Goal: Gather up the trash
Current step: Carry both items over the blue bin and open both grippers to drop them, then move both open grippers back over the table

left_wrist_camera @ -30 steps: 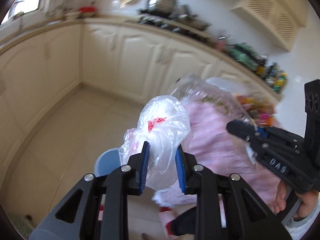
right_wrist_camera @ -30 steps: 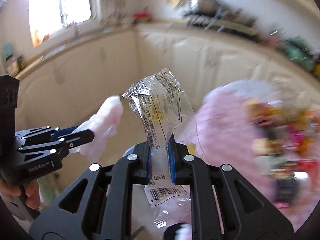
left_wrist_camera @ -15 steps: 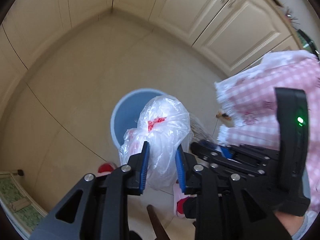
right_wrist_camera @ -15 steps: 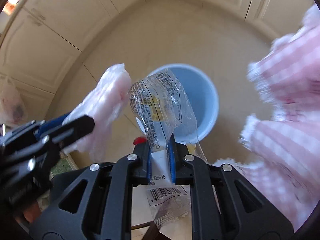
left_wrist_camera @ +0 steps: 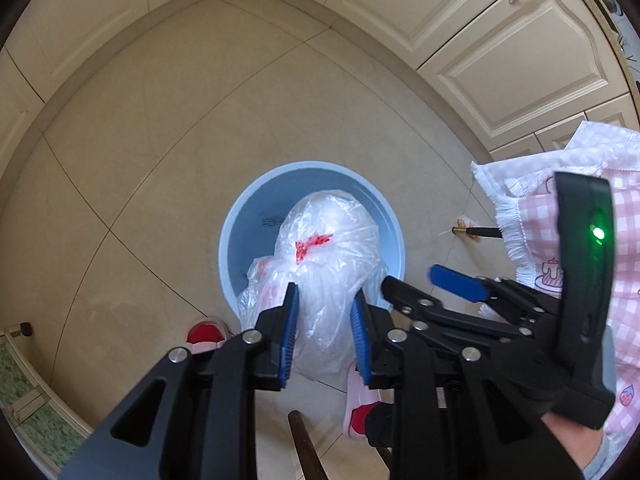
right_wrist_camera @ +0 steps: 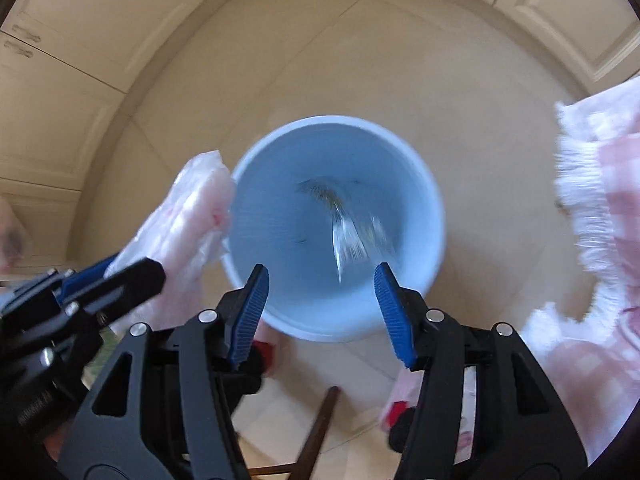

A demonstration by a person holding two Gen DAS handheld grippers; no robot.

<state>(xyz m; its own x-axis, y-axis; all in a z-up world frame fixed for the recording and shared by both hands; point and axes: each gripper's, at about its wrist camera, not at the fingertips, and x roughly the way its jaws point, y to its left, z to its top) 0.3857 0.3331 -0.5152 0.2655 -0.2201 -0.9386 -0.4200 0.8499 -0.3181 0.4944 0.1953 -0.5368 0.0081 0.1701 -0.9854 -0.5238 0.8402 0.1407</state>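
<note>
As right fingers point(right_wrist_camera: 256, 312) open, wrapper point(right_wrist_camera: 352, 232) seemingly beyond them, in bin point(right_wrist_camera: 436, 216)

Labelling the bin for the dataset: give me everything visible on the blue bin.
The blue bin is a round, open-topped plastic bucket with a pale blue rim and smooth inner wall, standing upright on the beige tiled floor. Inside it a clear printed wrapper shows blurred, free of any gripper. The crumpled plastic bag, clamped in the left gripper, overlaps its opening; contact unclear.
</note>
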